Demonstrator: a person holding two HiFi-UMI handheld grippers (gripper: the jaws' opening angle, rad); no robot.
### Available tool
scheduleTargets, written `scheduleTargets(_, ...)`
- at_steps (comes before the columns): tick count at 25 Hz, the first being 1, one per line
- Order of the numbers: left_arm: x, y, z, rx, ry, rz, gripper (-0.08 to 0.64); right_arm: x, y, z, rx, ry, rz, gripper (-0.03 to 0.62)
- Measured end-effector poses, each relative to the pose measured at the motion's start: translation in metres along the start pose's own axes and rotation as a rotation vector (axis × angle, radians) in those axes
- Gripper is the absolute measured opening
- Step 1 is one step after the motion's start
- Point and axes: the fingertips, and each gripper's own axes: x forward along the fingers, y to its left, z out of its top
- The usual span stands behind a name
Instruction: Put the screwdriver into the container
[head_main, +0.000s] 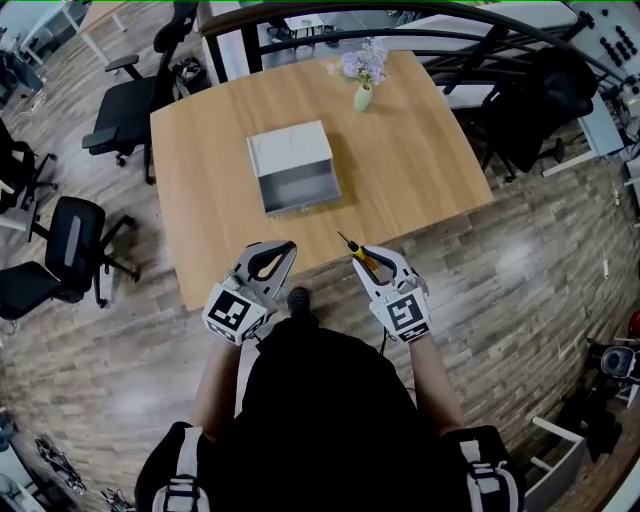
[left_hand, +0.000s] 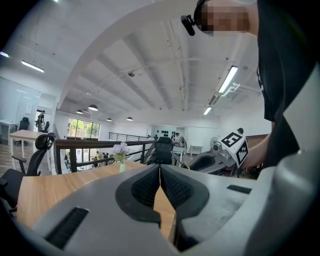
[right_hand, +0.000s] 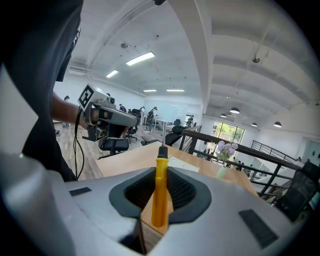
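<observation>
Pinching the yellow screwdriver (right_hand: 159, 195) in my right gripper (head_main: 372, 256).
Left gripper (left_hand: 160, 175) pressed together, empty; container (head_main: 288, 150) sits ahead.

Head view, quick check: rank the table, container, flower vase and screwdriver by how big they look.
1. table
2. container
3. flower vase
4. screwdriver: only part of it shows, and it sits nearer the camera, so its place against the vase is unsure.
</observation>
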Motion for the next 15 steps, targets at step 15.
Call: scheduleTargets(15,-0.012,0.070,-0.005,-0.030,-0.006,0.034,0.023,0.062,0.004,0.018,-0.004,0.020,0.021,0.086)
